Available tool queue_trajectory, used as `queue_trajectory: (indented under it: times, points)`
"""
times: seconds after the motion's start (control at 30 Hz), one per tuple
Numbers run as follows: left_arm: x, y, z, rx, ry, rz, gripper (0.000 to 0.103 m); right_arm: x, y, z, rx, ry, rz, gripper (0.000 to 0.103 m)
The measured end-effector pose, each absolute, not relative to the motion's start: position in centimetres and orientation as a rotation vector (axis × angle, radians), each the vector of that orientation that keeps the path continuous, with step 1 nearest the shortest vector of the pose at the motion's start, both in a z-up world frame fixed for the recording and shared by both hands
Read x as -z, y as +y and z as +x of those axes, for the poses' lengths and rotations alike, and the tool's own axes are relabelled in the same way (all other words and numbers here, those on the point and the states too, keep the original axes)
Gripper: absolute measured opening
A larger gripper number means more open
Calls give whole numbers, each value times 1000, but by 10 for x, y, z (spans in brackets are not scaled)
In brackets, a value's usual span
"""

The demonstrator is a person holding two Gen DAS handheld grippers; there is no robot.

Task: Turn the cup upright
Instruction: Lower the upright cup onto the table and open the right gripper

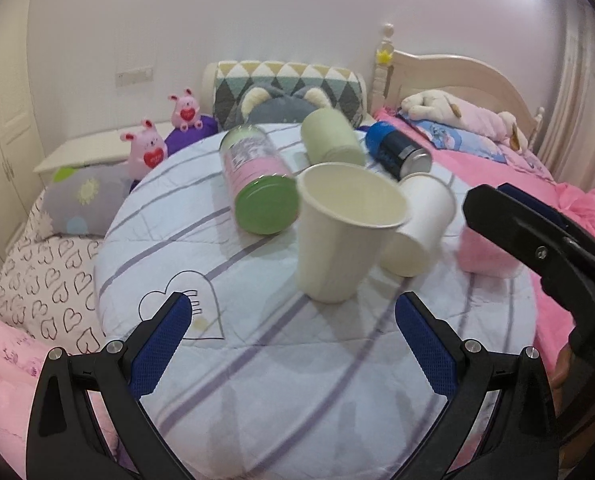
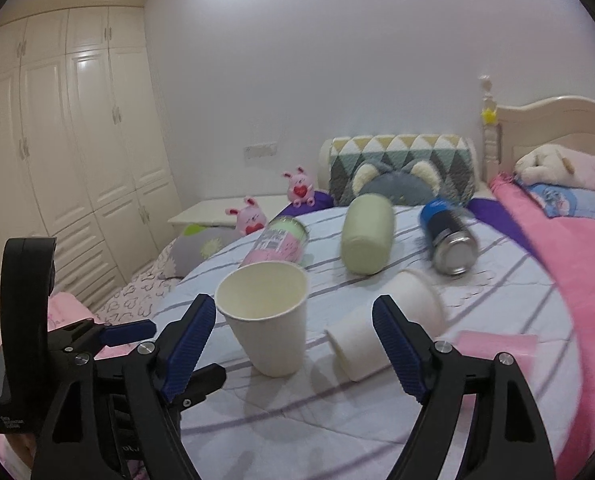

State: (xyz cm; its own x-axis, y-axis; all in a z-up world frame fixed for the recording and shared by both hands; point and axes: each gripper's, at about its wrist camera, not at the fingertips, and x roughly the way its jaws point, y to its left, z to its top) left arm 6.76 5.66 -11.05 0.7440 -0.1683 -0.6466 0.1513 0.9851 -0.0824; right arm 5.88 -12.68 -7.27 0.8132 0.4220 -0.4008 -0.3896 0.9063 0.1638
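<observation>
A white paper cup stands upright, mouth up, on a round striped cushion; it also shows in the right wrist view. A second white paper cup lies on its side just right of it, and shows in the right wrist view. My left gripper is open and empty, a little short of the upright cup. My right gripper is open and empty, with both cups just beyond its fingers; it also appears at the right in the left wrist view.
A green-lidded pink bottle, a pale green cylinder and a blue can lie on their sides behind the cups. A pink block sits at the right. Pillows, plush toys, a bed and wardrobes surround the cushion.
</observation>
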Motion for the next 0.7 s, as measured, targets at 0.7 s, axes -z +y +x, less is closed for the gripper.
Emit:
queue_trajectory:
  times: [0.7]
  points:
    - [56,-8,15,20,628,29,103,38,-209,3,-267,417,47,84]
